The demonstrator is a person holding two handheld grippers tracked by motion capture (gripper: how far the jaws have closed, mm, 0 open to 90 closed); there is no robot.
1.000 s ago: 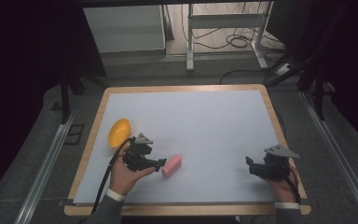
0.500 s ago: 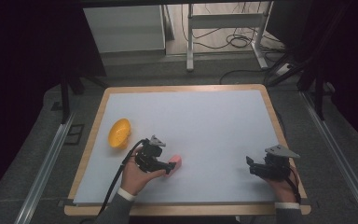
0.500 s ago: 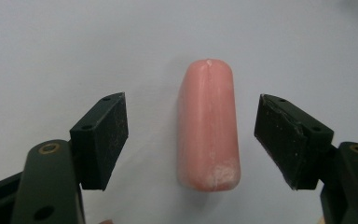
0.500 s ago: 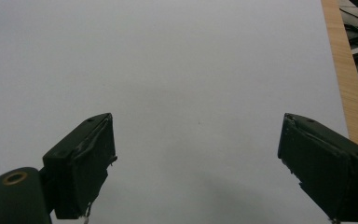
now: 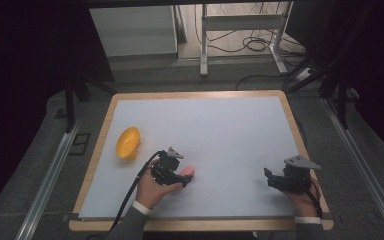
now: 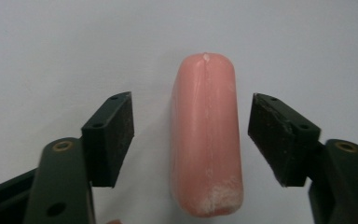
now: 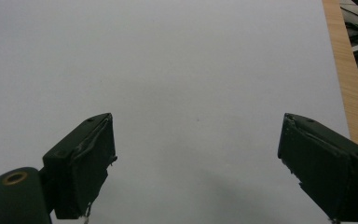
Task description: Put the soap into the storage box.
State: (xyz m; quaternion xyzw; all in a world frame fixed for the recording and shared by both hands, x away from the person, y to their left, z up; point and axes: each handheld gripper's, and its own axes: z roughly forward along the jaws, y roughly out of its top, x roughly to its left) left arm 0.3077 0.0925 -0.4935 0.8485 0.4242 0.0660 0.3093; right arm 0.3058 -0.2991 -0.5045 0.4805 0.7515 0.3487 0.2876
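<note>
A smooth, waxy pink sausage-shaped piece (image 6: 206, 135), rounded at its ends, lies on the matte white tabletop (image 5: 220, 125) near its front edge, between the left tongs (image 6: 191, 135), whose jaws have just been closing but stand clear of it. A glossy yellow bowl (image 5: 128, 142) sits near the left edge. The right tongs (image 7: 196, 163) gape open.

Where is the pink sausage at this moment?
The pink sausage lies on the white table, between the open jaws of the left tool with gaps on both sides. In the high view it is front left, right of the yellow bowl.
</note>
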